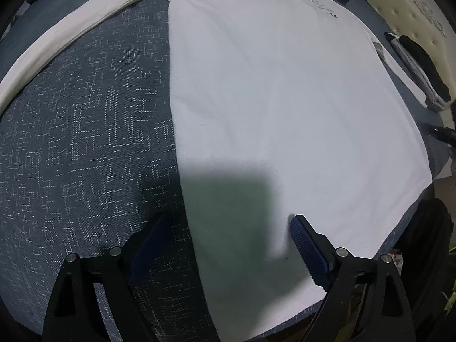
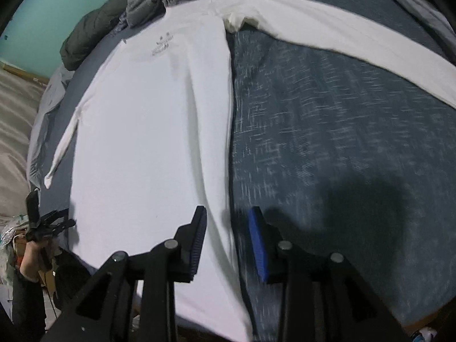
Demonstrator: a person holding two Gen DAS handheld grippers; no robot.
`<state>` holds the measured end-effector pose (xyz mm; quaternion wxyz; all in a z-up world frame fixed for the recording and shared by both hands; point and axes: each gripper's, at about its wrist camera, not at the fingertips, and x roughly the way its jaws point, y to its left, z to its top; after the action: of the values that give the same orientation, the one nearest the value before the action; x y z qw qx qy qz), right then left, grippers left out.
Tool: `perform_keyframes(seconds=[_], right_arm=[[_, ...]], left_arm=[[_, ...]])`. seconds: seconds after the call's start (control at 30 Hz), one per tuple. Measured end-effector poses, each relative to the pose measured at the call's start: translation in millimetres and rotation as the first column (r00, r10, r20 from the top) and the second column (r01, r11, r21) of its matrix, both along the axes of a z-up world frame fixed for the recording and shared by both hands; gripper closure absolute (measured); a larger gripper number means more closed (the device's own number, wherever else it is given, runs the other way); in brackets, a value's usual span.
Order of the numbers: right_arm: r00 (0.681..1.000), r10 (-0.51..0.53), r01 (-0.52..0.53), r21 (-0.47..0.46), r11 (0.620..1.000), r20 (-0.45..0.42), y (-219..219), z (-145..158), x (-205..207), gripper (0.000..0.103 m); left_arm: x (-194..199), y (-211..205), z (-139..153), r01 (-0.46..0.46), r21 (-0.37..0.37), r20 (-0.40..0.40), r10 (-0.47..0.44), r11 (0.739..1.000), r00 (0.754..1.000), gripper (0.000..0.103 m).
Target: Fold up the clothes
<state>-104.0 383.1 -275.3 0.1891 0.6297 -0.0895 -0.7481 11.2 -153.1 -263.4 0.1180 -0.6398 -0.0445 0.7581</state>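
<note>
A white long-sleeved shirt [image 1: 270, 99] lies flat, front up, on a blue patterned bedspread [image 1: 85, 142]. One sleeve [image 1: 71, 37] stretches out sideways across the bedspread. My left gripper [image 1: 230, 216] is open wide just above the hem; the shirt's side edge runs between its fingers, with no pad pressing on it. In the right wrist view the shirt [image 2: 142, 128] fills the left half and its other sleeve [image 2: 356, 42] runs off to the right. My right gripper [image 2: 228, 209] stands partly open, and a raised fold of the shirt's side edge lies loose between the pads.
A dark grey heap of bedding [image 2: 94, 28] lies beyond the collar. A stack of folded dark and light clothes [image 1: 419, 68] sits by the cream tufted headboard [image 1: 413, 8]. The bed's edge and floor [image 2: 14, 119] are at the left. A hand [image 2: 31, 262] holds the other gripper there.
</note>
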Motion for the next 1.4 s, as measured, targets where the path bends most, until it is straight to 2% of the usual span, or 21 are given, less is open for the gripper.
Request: perform_keyframes(seconds=[0.03,0.1,0.2,0.5,0.67,0.87,0.93,1.0,1.1,1.2,1.3,1.4], right_arm=[[1.000,0.002,-0.002,0.011,1.000,0.004,-3.8,-5.6,-2.1,0.076],[1.000,0.006,-0.006,0.010,1.000,0.008,-8.1,-12.9,-4.3,0.093],[1.000,0.017,-0.017,0.014,1.000,-0.003,-10.7,-15.1,-3.9,0.101],[0.995,-0.014,0.017,0.038,0.999,-0.097,11.3,9.7,1.6,0.101],[0.998,-0.003,0.006,0.052,0.999,-0.056,3.7,3.0,0.4,0.101],[0.998,-0.048,0.048,0.022,0.999,-0.033,13.8,4.1,0.0,0.099],[0.998,-0.054,0.054,0.006,0.999,-0.033,18.3,8.4,2.6,0.096],[0.999,-0.034,0.034,-0.005,0.999,-0.021,19.3,11.0,8.5,0.088],[1.000,0.007,-0.007,-0.010,1.000,0.004,15.7,9.5,18.7,0.087],[1.000,0.017,-0.017,-0.004,1.000,0.024,12.2,-0.1,24.6,0.088],[1.000,0.021,-0.021,-0.007,1.000,0.018,12.4,-2.6,29.1,0.099],[1.000,0.022,-0.022,0.008,1.000,0.019,16.4,0.2,32.5,0.100]], left_arm=[[0.7,0.0,-0.3,0.000,0.001,0.001,0.000,1.000,1.000,0.007],[2.3,0.3,-0.7,0.003,0.000,0.002,-0.003,1.000,1.000,0.006],[4.8,0.2,-0.4,0.008,-0.003,0.002,-0.008,1.000,1.000,0.005],[13.8,-4.6,2.0,0.006,-0.003,-0.002,-0.006,1.000,1.000,0.005],[19.8,-7.3,6.6,0.002,-0.014,-0.011,-0.002,1.000,1.000,0.004],[26.2,-15.6,12.1,-0.005,-0.037,-0.022,0.004,0.999,1.000,0.004],[27.5,-18.4,12.1,-0.005,-0.043,-0.024,0.004,0.999,1.000,0.004],[27.7,-21.9,11.6,-0.012,-0.042,-0.023,0.011,0.999,1.000,0.004],[27.6,-25.9,11.7,-0.027,-0.038,-0.024,0.026,0.999,0.999,0.004],[28.9,-28.1,12.1,-0.033,-0.033,-0.024,0.032,0.999,0.999,0.004],[32.6,-30.1,12.2,-0.029,-0.034,-0.020,0.029,0.999,0.999,0.004],[35.8,-33.5,12.9,-0.027,-0.032,-0.020,0.026,0.999,0.999,0.004]])
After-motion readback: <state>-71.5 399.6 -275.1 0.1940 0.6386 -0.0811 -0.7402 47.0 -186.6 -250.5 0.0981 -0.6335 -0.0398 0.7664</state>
